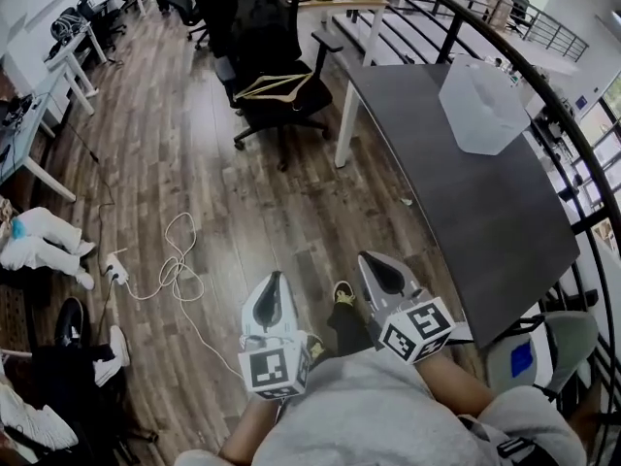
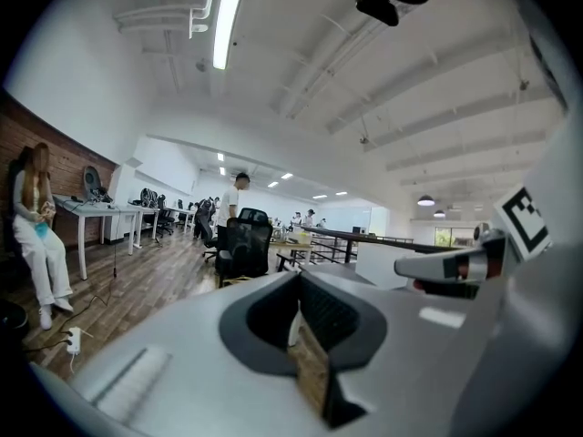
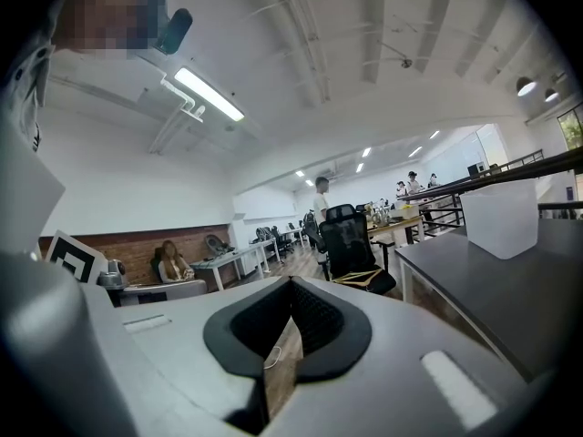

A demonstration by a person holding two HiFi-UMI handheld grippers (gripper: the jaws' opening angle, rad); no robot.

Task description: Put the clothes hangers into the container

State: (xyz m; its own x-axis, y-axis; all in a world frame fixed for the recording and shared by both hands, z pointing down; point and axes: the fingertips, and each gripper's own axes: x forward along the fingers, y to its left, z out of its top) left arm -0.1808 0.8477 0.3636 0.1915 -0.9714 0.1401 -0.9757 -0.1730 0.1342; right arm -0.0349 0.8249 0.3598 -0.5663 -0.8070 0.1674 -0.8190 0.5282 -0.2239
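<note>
Jaws of left gripper and right gripper are pressing together, empty. Far ahead, pale wooden clothes hangers are lying crosswise on a black office chair, nearer the left gripper; the translucent plastic container is sitting rightward on a dark grey table

Clothes hangers showing pale tan, office chair black, container frosted white, desk dark grey, floor showing brown wood-grain planks.

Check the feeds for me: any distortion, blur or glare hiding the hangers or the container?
Head view: sharp, evenly lit, fisheye-bent edges; hangers and container clear. Left gripper view: dark corners, ceiling lamp glares, left claw soft up close. Right gripper view: similar vignette; both readable there.
</note>
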